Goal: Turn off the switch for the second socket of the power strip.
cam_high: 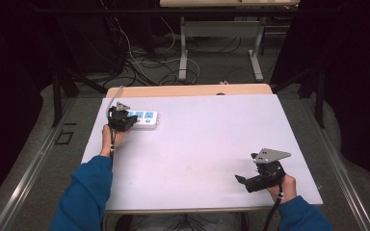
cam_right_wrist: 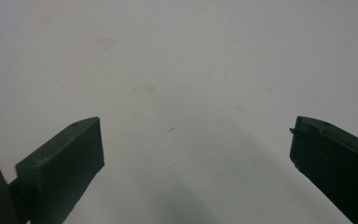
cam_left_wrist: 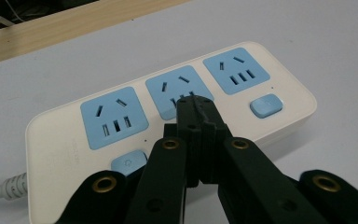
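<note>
High view: white tabletop (cam_high: 197, 144). Left hand-held gripper (cam_high: 125, 121) sits at the near end of a white power strip (cam_high: 147, 118), far left of the surface. Right hand-held gripper (cam_high: 244, 180) hovers near the front right edge, well apart.

Left gripper view: jaws clenched together with nothing between them, tips over the middle blue socket (cam_left_wrist: 168, 91) of the strip's three; two blue buttons along its near edge.

Right gripper view: jaws released, spread wide over bare tabletop.
</note>
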Demonstrator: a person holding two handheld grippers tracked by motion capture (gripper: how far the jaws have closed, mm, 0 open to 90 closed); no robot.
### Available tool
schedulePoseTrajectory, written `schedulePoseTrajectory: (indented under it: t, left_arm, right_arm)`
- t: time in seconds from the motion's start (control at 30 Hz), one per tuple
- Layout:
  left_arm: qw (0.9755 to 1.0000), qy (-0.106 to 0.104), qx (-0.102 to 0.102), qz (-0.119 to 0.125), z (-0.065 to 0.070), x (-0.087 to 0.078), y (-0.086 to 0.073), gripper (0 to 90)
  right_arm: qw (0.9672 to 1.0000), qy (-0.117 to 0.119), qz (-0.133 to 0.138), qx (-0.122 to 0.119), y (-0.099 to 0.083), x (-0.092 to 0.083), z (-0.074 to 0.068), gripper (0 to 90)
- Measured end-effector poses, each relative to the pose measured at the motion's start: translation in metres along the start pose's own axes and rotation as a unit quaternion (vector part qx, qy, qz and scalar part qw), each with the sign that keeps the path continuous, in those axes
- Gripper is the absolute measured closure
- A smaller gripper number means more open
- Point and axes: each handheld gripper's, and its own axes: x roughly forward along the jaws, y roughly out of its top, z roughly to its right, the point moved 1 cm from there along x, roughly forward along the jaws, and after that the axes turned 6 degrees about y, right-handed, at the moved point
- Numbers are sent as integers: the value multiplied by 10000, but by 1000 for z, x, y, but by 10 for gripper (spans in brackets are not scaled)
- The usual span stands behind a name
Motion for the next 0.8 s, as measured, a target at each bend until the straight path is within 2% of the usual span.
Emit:
schedulePoseTrajectory:
  t: [0.1,0.17,0.2,0.3,0.33,0.37,0.43,0.47,0.5,0.6,0.8]
  left_arm:
    - [10000,-16,-19,16,0,0,0,900]
    - [10000,-59,37,13,0,0,0,900]
    - [10000,-90,25,14,2,0,1,900]
    - [9998,-2,216,-12,7,1,3,900]
    - [9996,-11,280,-30,9,1,4,900]
    - [9995,46,313,5,10,1,4,900]
    - [9993,66,355,-83,11,0,4,900]
    - [9994,57,329,-28,11,1,3,900]
    - [9995,46,315,-11,11,1,3,900]
    - [9996,0,271,-21,9,0,2,900]
    - [9998,-37,192,38,8,1,1,900]
  right_arm:
    - [10000,-9,28,-17,0,0,0,23]
    - [10000,9,11,-53,0,0,1,23]
    - [10000,-13,16,-6,0,-1,-1,23]
    - [10000,-21,33,-60,0,-1,0,23]
    - [10000,-27,34,11,0,-1,-1,23]
    - [10000,-7,7,13,0,-1,0,23]
    - [10000,5,-8,19,0,0,0,23]
    - [10000,-9,16,-46,0,0,1,23]
    - [10000,13,-43,-28,0,-1,0,23]
    - [10000,-23,20,-49,0,-1,0,23]
    - [10000,11,-21,27,0,-1,0,23]
